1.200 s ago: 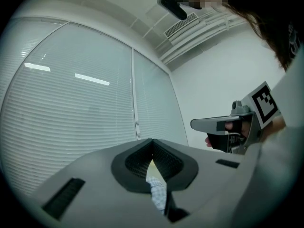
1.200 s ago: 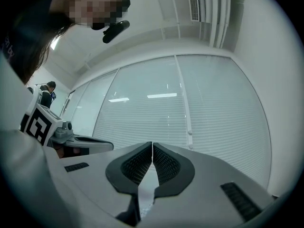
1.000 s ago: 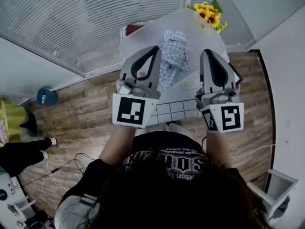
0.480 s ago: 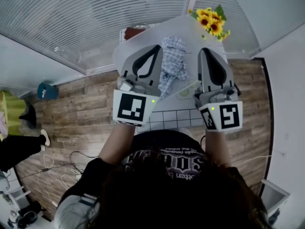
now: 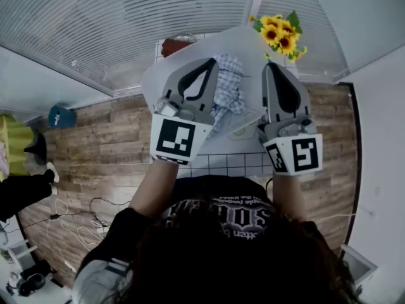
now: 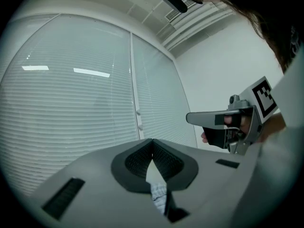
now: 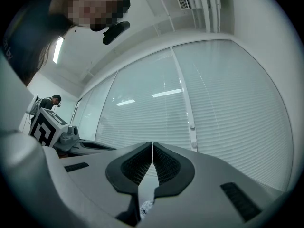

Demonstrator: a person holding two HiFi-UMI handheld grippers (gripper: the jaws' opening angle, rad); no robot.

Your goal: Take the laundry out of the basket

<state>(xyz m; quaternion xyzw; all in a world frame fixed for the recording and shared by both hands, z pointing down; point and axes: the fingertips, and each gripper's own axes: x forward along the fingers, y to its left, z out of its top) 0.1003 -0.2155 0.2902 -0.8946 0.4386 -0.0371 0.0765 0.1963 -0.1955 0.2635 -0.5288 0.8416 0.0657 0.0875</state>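
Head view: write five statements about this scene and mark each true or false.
1. Both the left gripper and the right gripper are shut and hold nothing. True.
2. A checked cloth lies on the table between the grippers. True.
3. The sunflowers stand at the table's near edge. False: they are at its far right corner.
4. The floor is carpeted. False: it is wood planks.
5. A blue thing sits on the floor at the left. True.
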